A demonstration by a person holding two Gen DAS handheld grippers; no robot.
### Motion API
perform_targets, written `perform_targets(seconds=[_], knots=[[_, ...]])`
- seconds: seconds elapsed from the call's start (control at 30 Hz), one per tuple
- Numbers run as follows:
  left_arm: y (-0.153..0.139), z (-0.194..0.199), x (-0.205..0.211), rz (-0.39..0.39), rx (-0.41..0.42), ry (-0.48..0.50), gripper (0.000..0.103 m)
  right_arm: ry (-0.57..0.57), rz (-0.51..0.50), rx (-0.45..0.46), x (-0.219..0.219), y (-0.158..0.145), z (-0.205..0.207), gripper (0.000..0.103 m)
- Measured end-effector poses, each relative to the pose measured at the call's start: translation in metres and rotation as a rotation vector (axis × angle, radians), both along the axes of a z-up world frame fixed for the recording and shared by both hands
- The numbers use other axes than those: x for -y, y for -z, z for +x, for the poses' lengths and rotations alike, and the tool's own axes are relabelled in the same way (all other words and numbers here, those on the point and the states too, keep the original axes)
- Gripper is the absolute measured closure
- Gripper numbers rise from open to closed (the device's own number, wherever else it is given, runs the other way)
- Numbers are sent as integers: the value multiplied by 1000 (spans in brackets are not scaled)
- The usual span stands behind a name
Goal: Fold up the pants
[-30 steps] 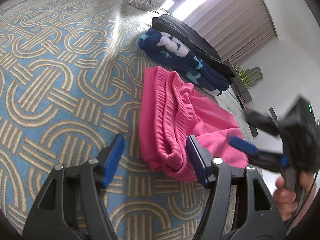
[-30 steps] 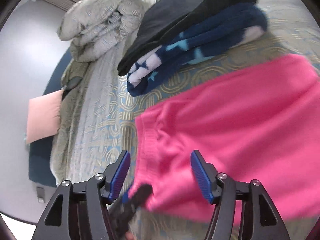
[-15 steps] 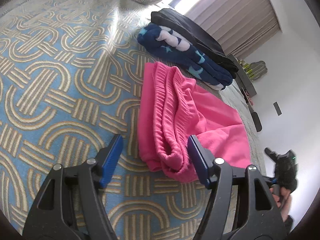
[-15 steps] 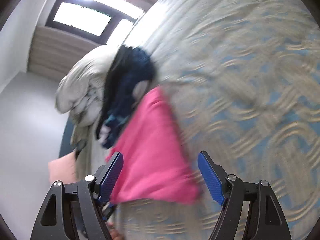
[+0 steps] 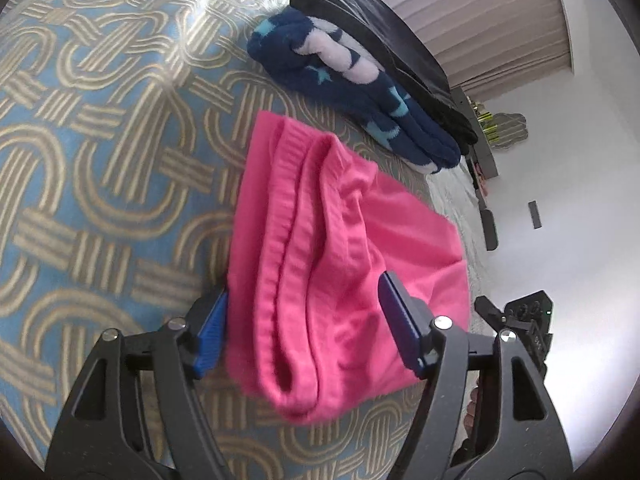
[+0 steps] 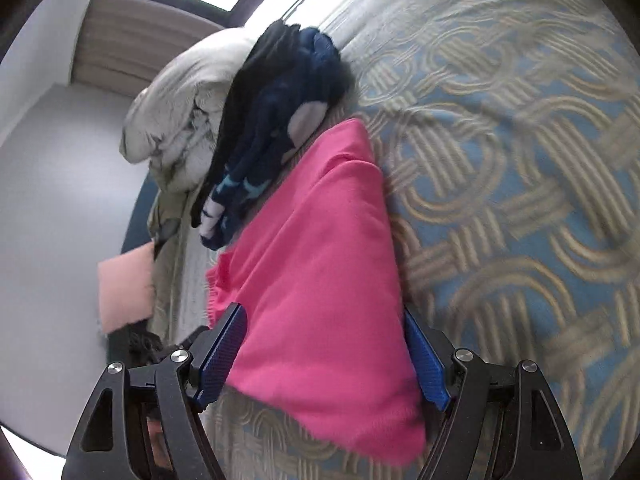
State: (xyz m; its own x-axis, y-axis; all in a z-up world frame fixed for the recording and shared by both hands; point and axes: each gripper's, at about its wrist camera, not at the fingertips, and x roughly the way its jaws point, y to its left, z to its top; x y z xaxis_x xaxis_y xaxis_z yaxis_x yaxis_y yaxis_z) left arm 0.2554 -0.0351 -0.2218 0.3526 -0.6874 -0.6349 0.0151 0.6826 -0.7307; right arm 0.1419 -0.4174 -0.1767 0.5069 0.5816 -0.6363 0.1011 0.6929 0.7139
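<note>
Folded pink pants (image 5: pixel 340 248) lie on the patterned bedspread (image 5: pixel 100 152). My left gripper (image 5: pixel 308 332) is open, its blue pads on either side of the ribbed waistband end. In the right wrist view the pink pants (image 6: pixel 320 272) lie the other way round, and my right gripper (image 6: pixel 320 364) is open, its pads astride the near corner of the cloth. The right gripper (image 5: pixel 516 320) shows at the bed's edge in the left wrist view.
A folded navy star-print garment (image 5: pixel 348 80) and a black one (image 5: pixel 372 24) lie just beyond the pink pants. A rumpled grey duvet (image 6: pixel 180 120) and a pink cushion (image 6: pixel 124 292) lie farther off. Curtains (image 5: pixel 480 20) hang behind.
Both grippers have moved in toward the pink pants, so the cloth now lies between each pair of pads. The right gripper swung around from beside the bed to face the pants' corner.
</note>
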Motion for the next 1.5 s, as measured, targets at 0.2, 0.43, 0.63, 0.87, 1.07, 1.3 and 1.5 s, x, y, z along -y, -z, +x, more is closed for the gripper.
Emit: perform_targets(seconds=[0.2,0.43,0.63,0.87,1.07,1.3,1.5], knots=[[4,26,1,-56,-28,33,31,-15,42,3,-2,6,26,24],[-1,15,13,-26,23,158,71,-74,-54,13,-17,2,34,71],[-11,9,14,3,56,141,79,-85,-64,29,-15,-7,29,88],[-65,10,13,-21,136,146,80,-80,-81,122,-28,-57,21,89],[-107,9,30,-43,191,162,80,-48,-54,174,-11,-99,7,89],[-146,-2,94,-11,252,239,80,13,-78,225,35,-140,-23,89],[-171,-11,187,0,290,356,80,111,-83,254,111,-162,-64,89]])
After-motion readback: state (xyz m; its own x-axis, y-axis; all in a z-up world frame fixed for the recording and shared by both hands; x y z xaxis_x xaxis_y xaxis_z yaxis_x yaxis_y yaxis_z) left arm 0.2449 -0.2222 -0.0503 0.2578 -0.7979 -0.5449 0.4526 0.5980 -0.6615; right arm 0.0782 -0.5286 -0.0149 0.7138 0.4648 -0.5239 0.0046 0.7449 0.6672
